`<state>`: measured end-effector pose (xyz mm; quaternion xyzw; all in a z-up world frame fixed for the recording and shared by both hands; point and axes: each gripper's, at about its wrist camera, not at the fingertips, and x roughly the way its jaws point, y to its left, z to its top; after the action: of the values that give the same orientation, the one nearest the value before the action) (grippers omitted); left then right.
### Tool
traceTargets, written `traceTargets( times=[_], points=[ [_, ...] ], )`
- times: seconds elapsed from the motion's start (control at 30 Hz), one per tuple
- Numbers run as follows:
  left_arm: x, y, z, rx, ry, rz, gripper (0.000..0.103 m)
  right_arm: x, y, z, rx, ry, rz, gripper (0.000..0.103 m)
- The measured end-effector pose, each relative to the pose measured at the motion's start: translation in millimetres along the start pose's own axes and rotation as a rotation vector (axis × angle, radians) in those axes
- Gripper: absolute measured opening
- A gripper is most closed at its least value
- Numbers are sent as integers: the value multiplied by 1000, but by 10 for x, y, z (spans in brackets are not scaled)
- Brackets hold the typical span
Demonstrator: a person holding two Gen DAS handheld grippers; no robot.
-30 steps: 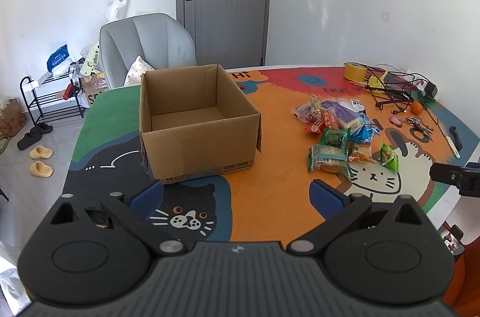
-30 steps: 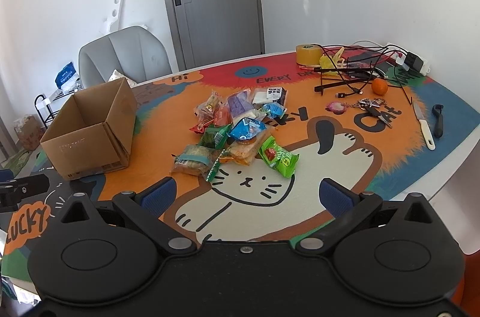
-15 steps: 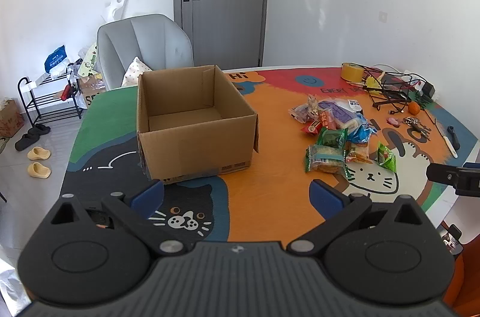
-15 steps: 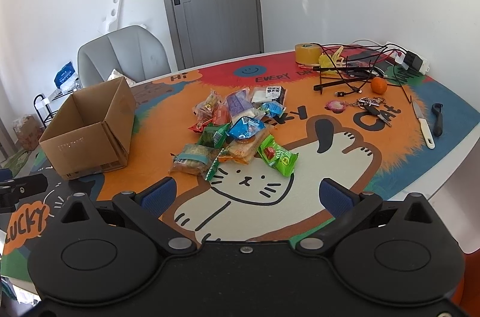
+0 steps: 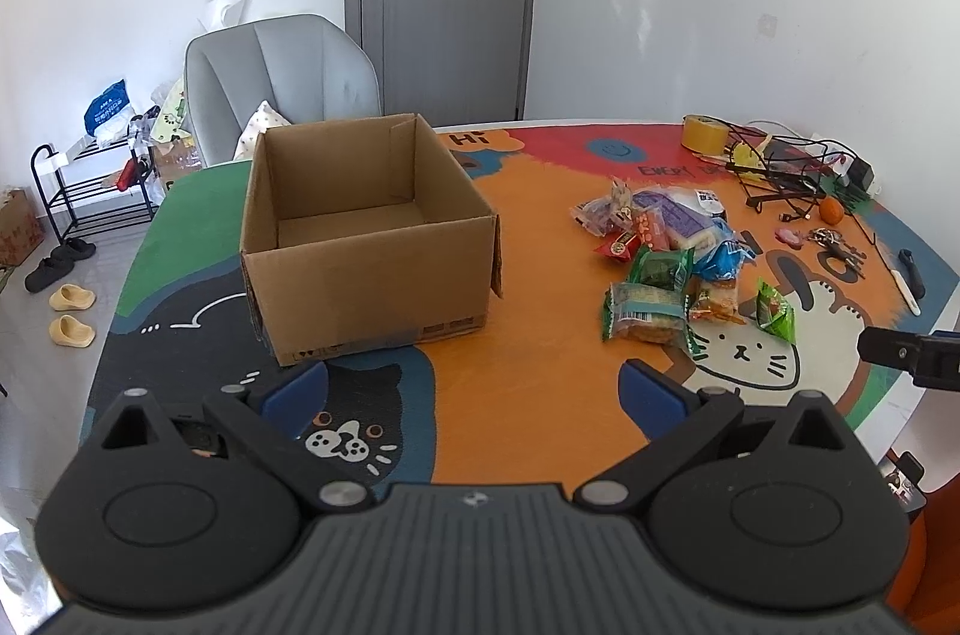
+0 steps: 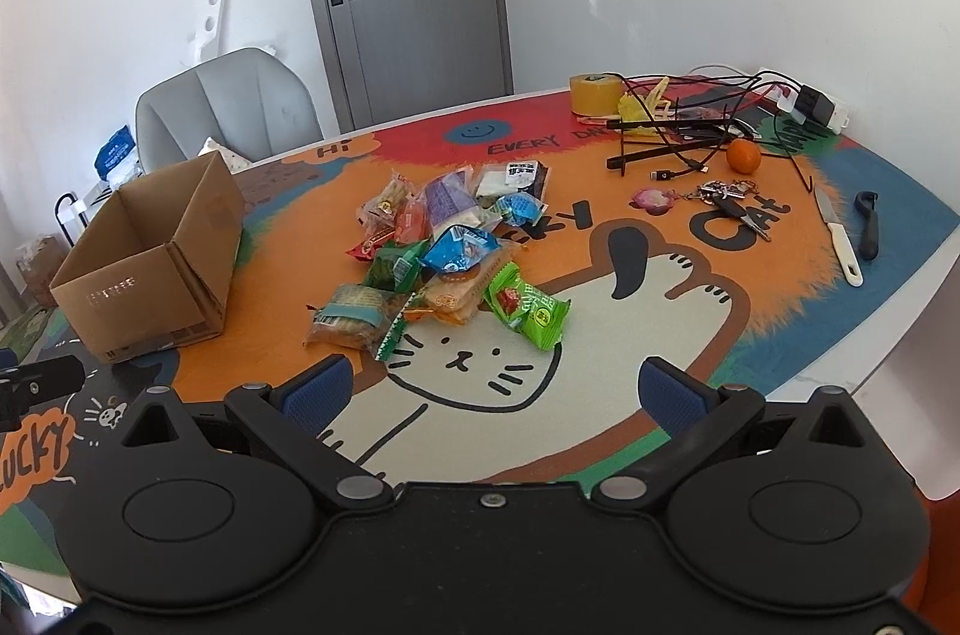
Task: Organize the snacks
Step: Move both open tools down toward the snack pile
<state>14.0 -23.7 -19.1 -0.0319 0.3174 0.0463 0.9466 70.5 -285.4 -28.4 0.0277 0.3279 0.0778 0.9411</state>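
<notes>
Both the left gripper (image 5: pixel 474 386) and right gripper (image 6: pixel 495 386) hover spread wide and empty. The snacks (image 6: pixel 447 248) lie heaped beside the empty box (image 5: pixel 360 239); grabbing overlapping packets risks dragging neighbours.

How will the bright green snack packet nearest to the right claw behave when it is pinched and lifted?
The bright green snack packet looks like thin, crinkled foil, so it will probably flex and sag rather than stay stiff. Its glossy film may slip between the pads. It seems puffy and small, so it is likely light. It lies at the edge of the pile of snack packets, so lifting it should hardly disturb them.
</notes>
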Motion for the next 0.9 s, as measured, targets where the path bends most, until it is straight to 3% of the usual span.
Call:
traceTargets(
  times=[0.27, 0.7, 0.9],
  points=[
    [188, -174, -14, -6, -17, -42, 103, 190, -165, -40, 17, 26, -18, 103],
    [644, -572, -56, 11, 55, -125, 103, 517, -515, -131, 89, 48, -57, 103],
    [857, -697, -53, -7, 97, -117, 102, 600, -663, -130, 104, 37, -45, 103]
  ],
)
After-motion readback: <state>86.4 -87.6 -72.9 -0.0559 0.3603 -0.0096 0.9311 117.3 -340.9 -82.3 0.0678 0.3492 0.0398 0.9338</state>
